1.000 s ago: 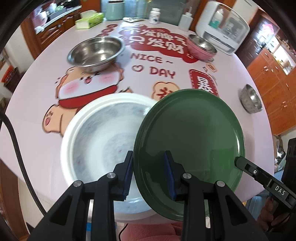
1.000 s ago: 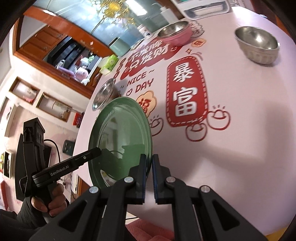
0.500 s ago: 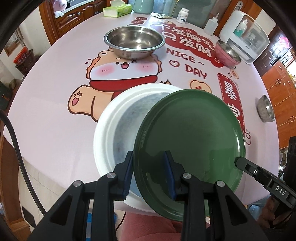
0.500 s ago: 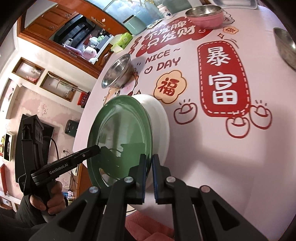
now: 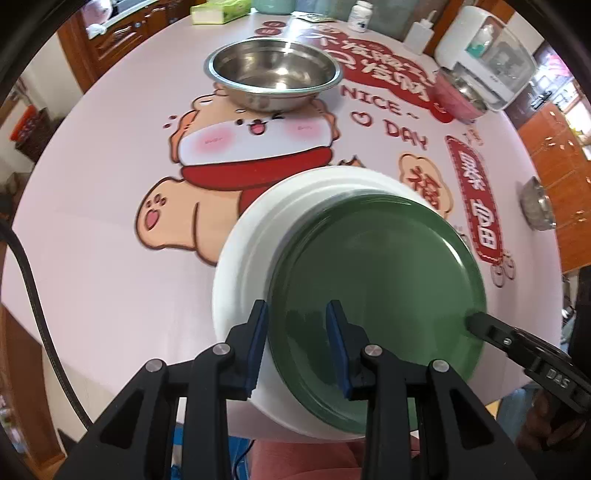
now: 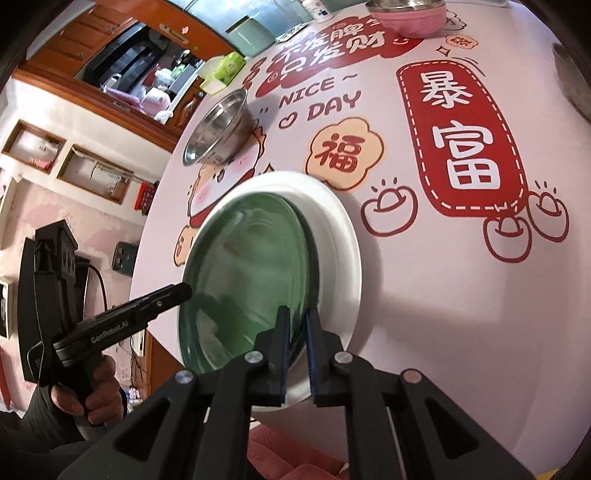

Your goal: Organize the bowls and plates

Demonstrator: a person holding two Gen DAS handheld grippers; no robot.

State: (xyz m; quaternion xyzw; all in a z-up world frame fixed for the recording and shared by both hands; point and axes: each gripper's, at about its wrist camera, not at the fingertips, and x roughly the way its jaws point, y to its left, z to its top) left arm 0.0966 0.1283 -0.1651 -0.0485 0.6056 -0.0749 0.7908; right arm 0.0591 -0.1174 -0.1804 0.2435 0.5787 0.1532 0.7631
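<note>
A green plate (image 5: 376,273) lies over a larger white plate (image 5: 255,236) at the table's near edge. My left gripper (image 5: 297,310) straddles the green plate's near rim with a visible gap between its pads. My right gripper (image 6: 295,317) is closed on the green plate's (image 6: 243,266) right rim, with the white plate (image 6: 340,240) just beyond it. The right gripper's tip also shows in the left wrist view (image 5: 476,321), at the green plate's right edge. The green plate sits tilted slightly toward the near side.
A large steel bowl (image 5: 273,74) stands at the back of the table. A pink bowl (image 5: 458,96) and a white appliance (image 5: 487,55) are at the back right. A small steel bowl (image 5: 537,203) sits at the right edge. A tissue box (image 5: 218,11) and bottles line the far edge.
The green plate, held by both grippers, has moved left and down over the white plate until it covers most of it. The view has dropped closer to the table.
</note>
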